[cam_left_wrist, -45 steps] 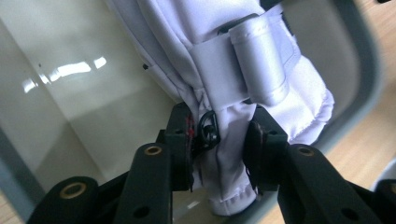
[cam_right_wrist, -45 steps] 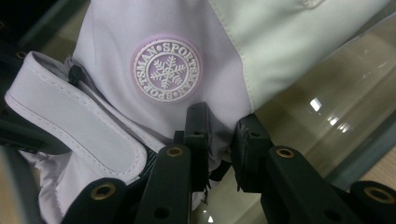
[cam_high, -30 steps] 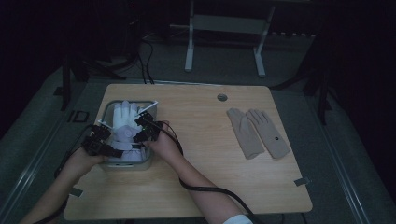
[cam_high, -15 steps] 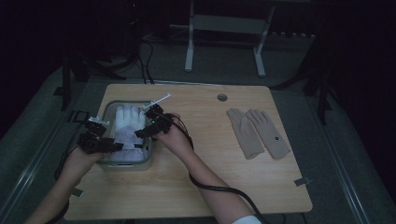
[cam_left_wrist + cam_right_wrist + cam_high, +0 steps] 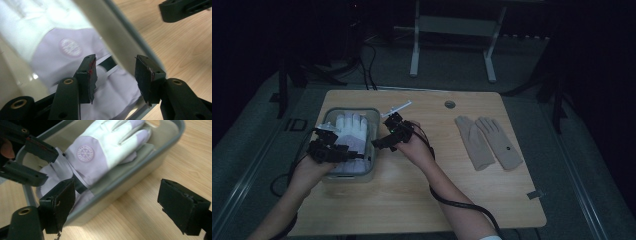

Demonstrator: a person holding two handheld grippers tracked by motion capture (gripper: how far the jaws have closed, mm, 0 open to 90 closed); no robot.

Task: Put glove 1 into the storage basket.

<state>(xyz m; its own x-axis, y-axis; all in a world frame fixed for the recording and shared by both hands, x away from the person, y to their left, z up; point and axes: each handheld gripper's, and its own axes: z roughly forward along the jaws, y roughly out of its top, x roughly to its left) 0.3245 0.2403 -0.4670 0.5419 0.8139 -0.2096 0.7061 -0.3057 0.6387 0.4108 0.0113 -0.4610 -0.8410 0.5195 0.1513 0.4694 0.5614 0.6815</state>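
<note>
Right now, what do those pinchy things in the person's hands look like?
Both are black. The left gripper has flat, square pads with red marks on one. The right gripper has chunky black jaws and a brass-ringed hole. A black cable trails along the bare forearm.

My left gripper (image 5: 354, 155) sits low at the left, jaws parted with nothing between the pads; my right gripper (image 5: 379, 143) hangs just beside it, jaws spread wide and bare; both forearms reach forward, the right one angled in across my front.
</note>
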